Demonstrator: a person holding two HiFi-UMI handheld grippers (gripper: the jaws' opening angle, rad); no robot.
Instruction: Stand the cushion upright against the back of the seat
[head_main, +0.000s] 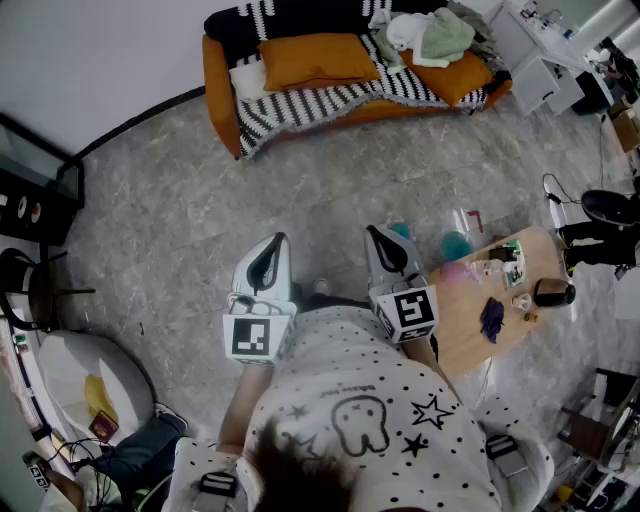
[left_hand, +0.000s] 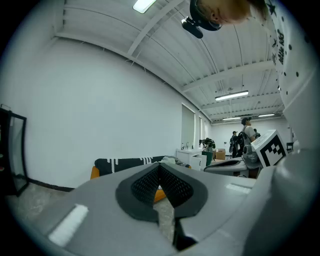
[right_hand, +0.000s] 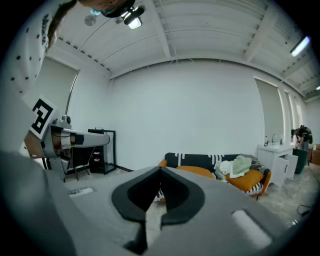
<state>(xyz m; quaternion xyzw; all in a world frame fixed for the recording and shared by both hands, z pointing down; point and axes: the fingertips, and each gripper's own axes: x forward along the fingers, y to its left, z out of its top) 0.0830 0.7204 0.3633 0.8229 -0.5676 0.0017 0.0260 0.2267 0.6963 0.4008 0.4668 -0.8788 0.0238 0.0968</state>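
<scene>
An orange sofa (head_main: 222, 90) with a black-and-white striped throw stands across the floor. One orange cushion (head_main: 315, 58) lies flat on its seat at the left. A second orange cushion (head_main: 455, 75) lies at the right under a heap of clothes (head_main: 430, 35). Both grippers hover near the person's chest, far from the sofa. My left gripper (head_main: 272, 250) and my right gripper (head_main: 383, 245) point toward it, each shut and empty. The left gripper (left_hand: 161, 167) sees the sofa (left_hand: 125, 162) far off. Past the right gripper (right_hand: 160, 172) lie the flat cushion (right_hand: 197, 171) and the clothes (right_hand: 240, 165).
A low wooden table (head_main: 470, 330) with small items stands to the right. A black rack (head_main: 30, 190) stands at the left wall, a white round seat (head_main: 80, 370) below it. White cabinets (head_main: 545, 60) fill the far right corner. People (left_hand: 245, 135) stand in the background.
</scene>
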